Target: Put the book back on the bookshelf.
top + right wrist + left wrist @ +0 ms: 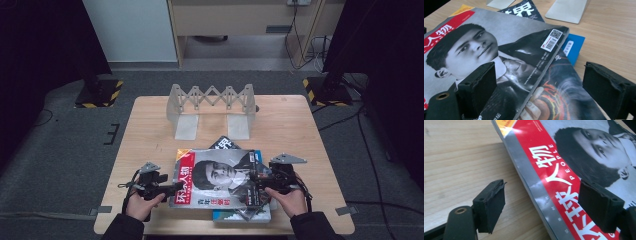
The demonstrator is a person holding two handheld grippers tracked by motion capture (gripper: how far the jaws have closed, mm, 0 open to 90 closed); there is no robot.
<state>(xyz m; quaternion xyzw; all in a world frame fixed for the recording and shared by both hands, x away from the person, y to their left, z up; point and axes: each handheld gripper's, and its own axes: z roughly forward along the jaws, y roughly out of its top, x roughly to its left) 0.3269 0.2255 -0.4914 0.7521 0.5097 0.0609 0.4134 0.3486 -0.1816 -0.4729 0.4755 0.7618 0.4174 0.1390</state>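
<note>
Glossy paper, so that top magazine [215, 177] is probably going to be light, floppy and slick; it's sitting on a loose pile at the near edge of the pale wood worktop [150, 130], with a grey folding rack [212, 107] waiting at the back and dark carpet all around. Left tongs [541, 205] are hanging wide open straddling its red spine edge, gripping nothing. Right tongs [541, 85] are gaping empty over the opposite edge, probably the better spot to pinch.
</note>
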